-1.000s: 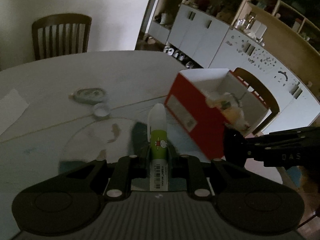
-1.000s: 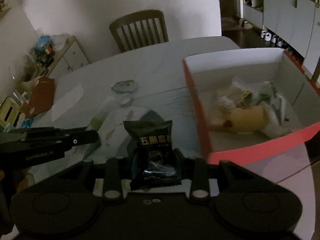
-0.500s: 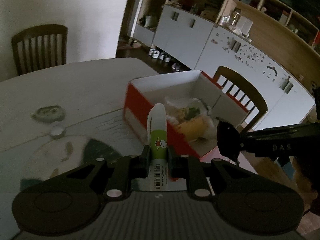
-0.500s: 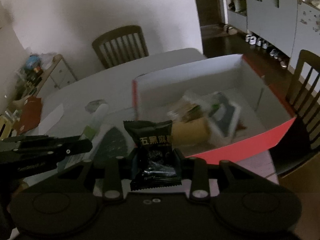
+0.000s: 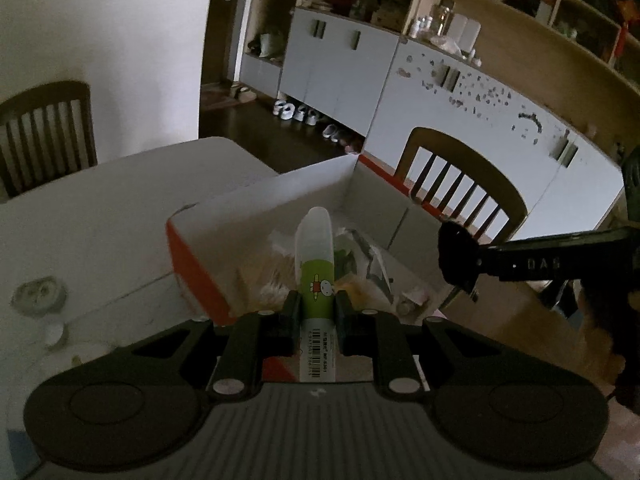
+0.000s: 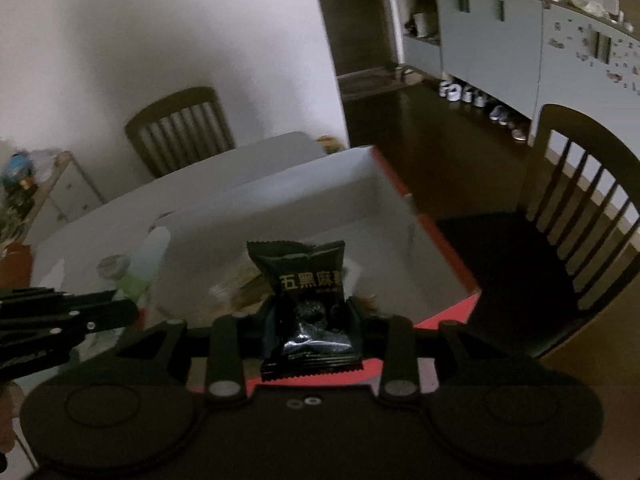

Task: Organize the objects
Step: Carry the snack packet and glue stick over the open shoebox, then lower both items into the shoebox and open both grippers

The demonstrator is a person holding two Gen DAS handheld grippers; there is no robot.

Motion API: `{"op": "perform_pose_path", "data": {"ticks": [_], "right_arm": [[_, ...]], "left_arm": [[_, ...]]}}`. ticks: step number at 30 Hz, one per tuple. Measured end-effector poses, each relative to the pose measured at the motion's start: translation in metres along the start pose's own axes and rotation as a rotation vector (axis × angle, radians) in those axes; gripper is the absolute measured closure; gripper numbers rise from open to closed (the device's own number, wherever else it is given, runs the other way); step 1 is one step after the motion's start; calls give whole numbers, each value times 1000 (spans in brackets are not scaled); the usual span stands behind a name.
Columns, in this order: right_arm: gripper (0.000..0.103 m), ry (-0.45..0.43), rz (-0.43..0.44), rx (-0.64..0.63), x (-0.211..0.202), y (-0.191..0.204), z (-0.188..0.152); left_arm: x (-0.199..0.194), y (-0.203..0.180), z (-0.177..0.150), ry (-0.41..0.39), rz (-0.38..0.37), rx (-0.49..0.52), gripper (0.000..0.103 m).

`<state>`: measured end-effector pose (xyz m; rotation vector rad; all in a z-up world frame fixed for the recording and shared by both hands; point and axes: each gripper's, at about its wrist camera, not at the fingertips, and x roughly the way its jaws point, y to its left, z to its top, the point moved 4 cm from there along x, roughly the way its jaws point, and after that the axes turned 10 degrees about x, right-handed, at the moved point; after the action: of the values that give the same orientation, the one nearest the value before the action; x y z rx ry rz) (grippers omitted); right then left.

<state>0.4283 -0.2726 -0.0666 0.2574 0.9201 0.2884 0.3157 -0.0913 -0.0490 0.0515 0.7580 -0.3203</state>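
Left tool (image 5: 316, 312): pressed onto a green-labelled glue stick (image 5: 316, 280), white cap pointing away from the hand, poised above the near left part of the box.
Right tool (image 6: 312, 320): pinching a black snack packet (image 6: 308, 300) by its lower half; the printed upper half stands free above the jaws.
Box (image 6: 448, 248): red outside, white inside, open-topped, resting on the table (image 5: 100, 216) at its right end, beside a wooden chair (image 6: 580, 216).
Box contents: crumpled wrappers and pale packets heaped in the near left part; the far right floor looks bare.
Left on the table: a small round item (image 5: 38, 298) and a white cap (image 5: 54, 334), well apart from the box on its left.
Step in hand, as judged: carrying both items over the box for release.
Good practice: bring each tool inside the rim line and low before spreading the jaws, so the stick cannot roll out.
Placement: favour the bare far right floor for the packet.
Hazard: the two tools sit near each other; release one at a time.
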Motion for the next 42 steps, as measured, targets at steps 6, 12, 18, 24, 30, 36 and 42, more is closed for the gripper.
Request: {"op": "perform_pose_path", "data": {"ticks": [6, 12, 18, 24, 30, 36, 42], "right_arm": [[68, 19, -28, -7, 22, -15, 10], [68, 45, -60, -37, 43, -14, 12], [68, 96, -89, -88, 65, -9, 7], [68, 124, -122, -109, 83, -9, 1], [68, 131, -139, -148, 90, -5, -1], [68, 144, -138, -157, 91, -4, 1], [67, 148, -129, -154, 87, -5, 5]], "left_arm": [[31, -14, 15, 35, 21, 69, 87], [61, -27, 28, 75, 37, 125, 87], [88, -31, 34, 122, 52, 157, 87], [108, -28, 38, 161, 65, 179, 87], [128, -31, 36, 218, 56, 205, 87], [140, -29, 35, 253, 56, 190, 87], [143, -21, 31, 271, 49, 168, 86]]}}
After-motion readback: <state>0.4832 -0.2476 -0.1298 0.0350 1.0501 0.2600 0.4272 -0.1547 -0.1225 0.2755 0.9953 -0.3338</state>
